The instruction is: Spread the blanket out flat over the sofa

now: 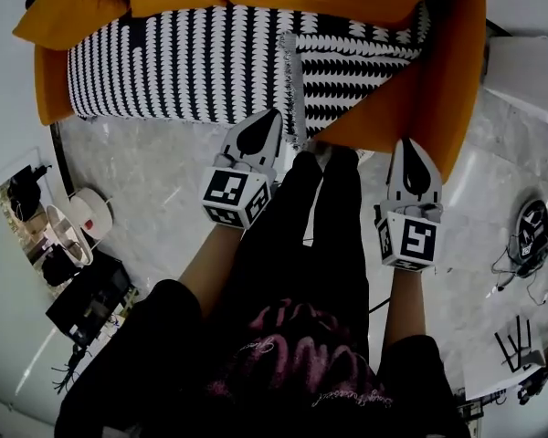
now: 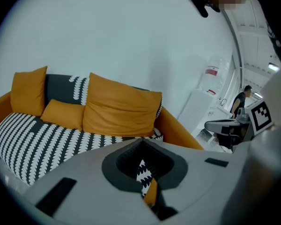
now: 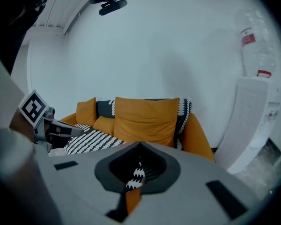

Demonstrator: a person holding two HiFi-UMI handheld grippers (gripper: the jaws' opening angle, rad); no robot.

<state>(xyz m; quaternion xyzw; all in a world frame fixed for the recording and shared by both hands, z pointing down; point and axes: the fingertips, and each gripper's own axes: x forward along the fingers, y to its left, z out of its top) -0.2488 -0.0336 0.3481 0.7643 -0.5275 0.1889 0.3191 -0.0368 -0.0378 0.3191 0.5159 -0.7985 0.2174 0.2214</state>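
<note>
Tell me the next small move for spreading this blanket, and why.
Probably open the left gripper and reach to the fringed edge of the blanket: both it and the right gripper are shut and empty, and that edge lies mid-seat on the sofa.

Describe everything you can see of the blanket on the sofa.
The blanket is black-and-white fabric patterned in scalloped rows. It lies spread over the seat of the orange sofa, hangs over the front edge and runs up the backrest. A fringed edge crosses the seat where the pattern changes direction. Orange cushions rest on it.
</note>
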